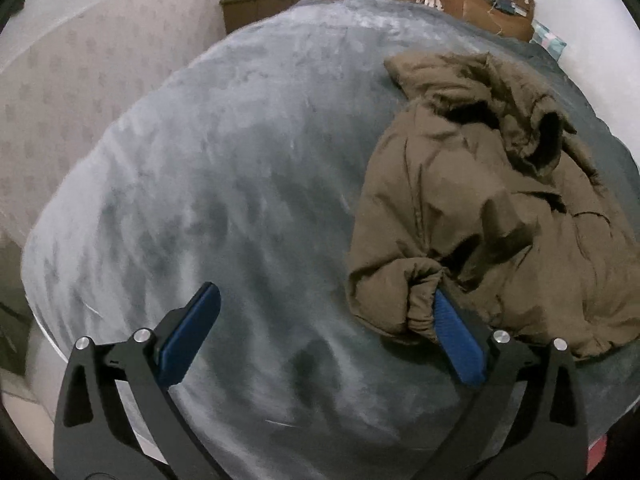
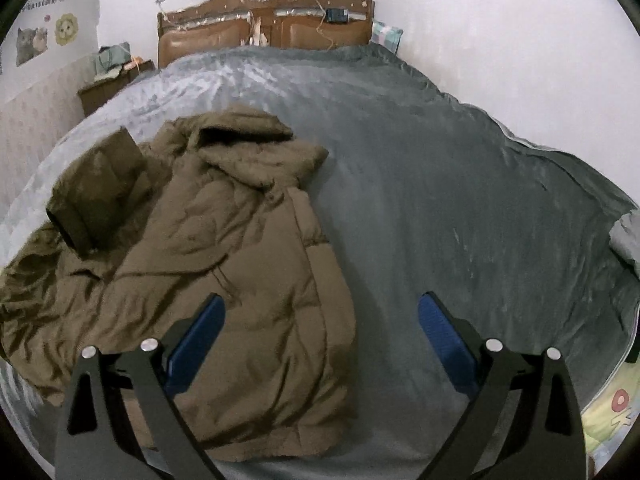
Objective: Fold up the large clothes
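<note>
Grey bed (image 2: 440,184) fills both views, wooden headboard (image 2: 264,28) at far end. Brown jacket (image 2: 208,264) lies crumpled on bed. Left gripper (image 1: 326,316) spread wide, right finger (image 1: 456,344) touching jacket cuff. Right gripper (image 2: 320,320) spread, above jacket hem.

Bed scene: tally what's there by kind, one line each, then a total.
Brown jacket: 1
Grey blanket: 1
Wooden headboard: 1
Grippers, left gripper and right gripper, both open: 2
Total: 5
</note>
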